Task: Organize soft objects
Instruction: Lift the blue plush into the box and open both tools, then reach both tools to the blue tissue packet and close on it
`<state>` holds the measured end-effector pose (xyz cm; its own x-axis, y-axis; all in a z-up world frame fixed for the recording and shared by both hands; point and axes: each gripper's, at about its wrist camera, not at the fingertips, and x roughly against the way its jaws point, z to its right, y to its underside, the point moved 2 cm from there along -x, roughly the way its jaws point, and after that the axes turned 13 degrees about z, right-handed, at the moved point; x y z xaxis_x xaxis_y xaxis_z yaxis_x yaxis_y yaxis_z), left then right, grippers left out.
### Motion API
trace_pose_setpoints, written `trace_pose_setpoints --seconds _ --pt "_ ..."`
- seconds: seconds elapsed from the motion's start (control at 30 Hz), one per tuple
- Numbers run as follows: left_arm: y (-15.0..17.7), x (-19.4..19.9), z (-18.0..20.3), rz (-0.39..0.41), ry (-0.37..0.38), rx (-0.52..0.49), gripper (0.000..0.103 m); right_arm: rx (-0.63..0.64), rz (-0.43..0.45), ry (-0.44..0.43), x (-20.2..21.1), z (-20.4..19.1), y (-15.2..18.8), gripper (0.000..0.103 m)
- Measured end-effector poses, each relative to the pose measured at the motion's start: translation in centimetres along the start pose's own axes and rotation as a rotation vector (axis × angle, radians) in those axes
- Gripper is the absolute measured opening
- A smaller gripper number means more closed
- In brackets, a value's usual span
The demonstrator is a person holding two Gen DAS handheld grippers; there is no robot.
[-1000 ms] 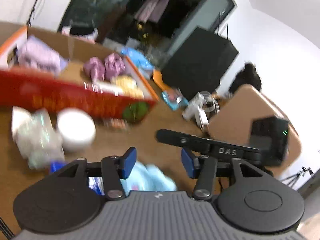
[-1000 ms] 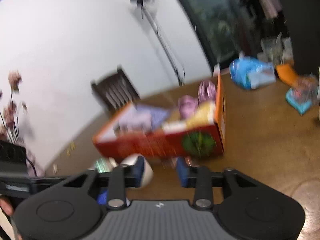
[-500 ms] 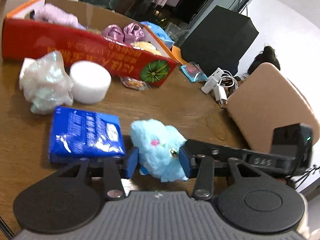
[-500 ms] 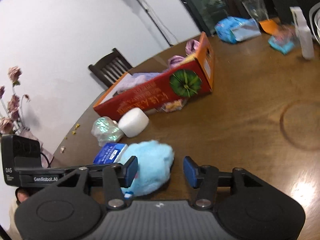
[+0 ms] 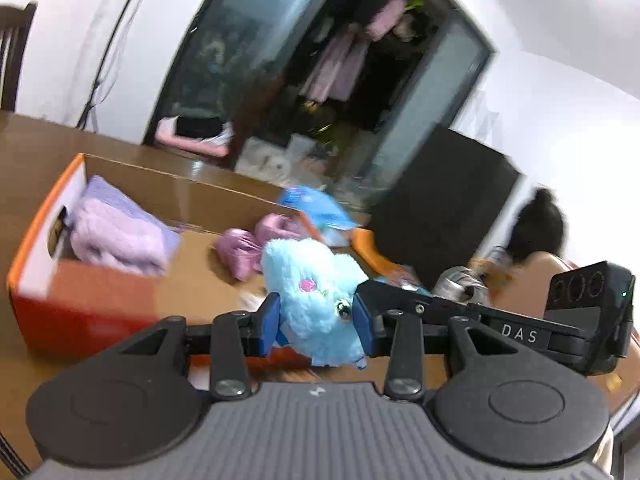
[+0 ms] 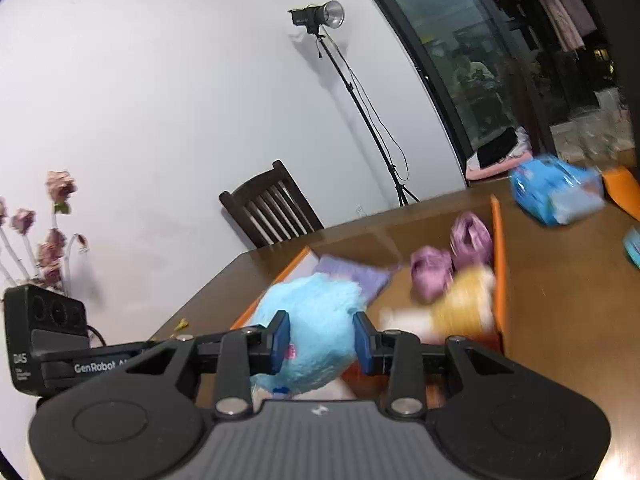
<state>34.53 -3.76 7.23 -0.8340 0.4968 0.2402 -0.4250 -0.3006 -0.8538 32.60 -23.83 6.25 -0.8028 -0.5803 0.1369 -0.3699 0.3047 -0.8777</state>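
Blue plush toy, pinched between both the left gripper and right gripper above the cardboard box, could tear if they pull apart.

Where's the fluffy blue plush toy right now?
The blue plush toy is held between both grippers, left gripper and right gripper, above the near edge of the orange cardboard box, in front of the pink bundles.
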Motion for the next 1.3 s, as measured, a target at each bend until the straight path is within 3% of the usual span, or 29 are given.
trace_pose_setpoints --seconds 0.13,0.3,0.4,0.63,0.77,1.03,1.3 --pt "-0.9 -4.3 -4.0 -0.069 -0.086 0.025 0.039 0.013 -0.079 0.053 -7.8 1.2 -1.0 0.034" --pt "0.2 -6.4 -7.1 -0.17 -0.193 0.011 0.042 -0.004 -0.223 0.104 -14.0 2.9 1.2 0.034" --pt "0.0 -4.8 -6.4 -0.148 -0.152 -0.027 0.054 0.084 -0.267 0.137 -15.1 2.3 3.0 0.033" --pt "-1.7 -0.6 -5.7 -0.039 -0.149 -0.073 0.057 0.168 -0.291 0.16 -14.8 0.5 3.5 0.04" --pt "-2.9 1.9 -4.6 0.021 -0.176 -0.142 0.066 0.161 -0.223 0.138 -13.3 0.0 1.4 0.045" --pt "-3.8 8.5 -3.3 0.114 -0.223 -0.177 0.075 0.271 -0.053 0.169 -3.9 -2.5 -3.0 0.062" --pt "-3.6 12.8 -1.0 0.155 -0.214 -0.226 0.078 0.289 0.058 0.249 4.7 -3.0 -3.5 0.069"
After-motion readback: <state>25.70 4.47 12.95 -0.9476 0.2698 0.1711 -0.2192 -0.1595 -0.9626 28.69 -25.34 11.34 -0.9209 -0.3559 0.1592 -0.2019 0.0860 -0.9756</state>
